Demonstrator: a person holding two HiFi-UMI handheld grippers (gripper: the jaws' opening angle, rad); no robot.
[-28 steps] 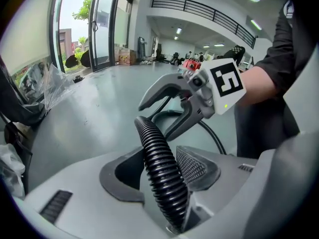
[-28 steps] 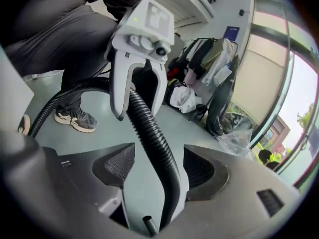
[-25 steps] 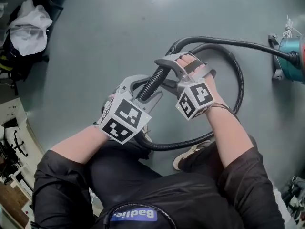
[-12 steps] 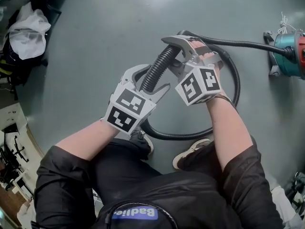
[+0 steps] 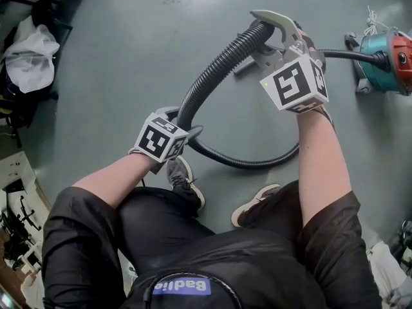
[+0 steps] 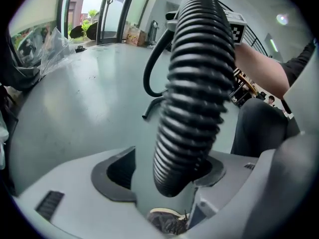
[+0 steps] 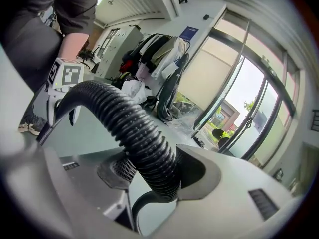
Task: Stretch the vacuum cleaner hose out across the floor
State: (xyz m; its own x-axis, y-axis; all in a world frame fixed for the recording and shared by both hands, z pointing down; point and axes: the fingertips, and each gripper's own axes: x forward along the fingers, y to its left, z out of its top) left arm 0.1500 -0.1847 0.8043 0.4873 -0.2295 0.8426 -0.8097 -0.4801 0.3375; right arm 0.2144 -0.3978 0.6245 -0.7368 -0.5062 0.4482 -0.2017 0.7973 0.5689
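Head view, ribbed black hose point(image 5: 219, 66), right gripper point(image 5: 252, 40) just clamped on it, left gripper point(image 5: 182, 120) just opened around it

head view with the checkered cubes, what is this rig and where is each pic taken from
No robot here: a person holds a two-jaw gripper in each hand, and the marked cubes are part of them. The head view looks down from a camera on the person's head; the other two views come from cameras on each gripper. On the floor stands a vacuum cleaner with its hose looped. The right gripper has just closed on the hose and grips it. The left gripper has just been opening; the hose passes loosely between its jaws.
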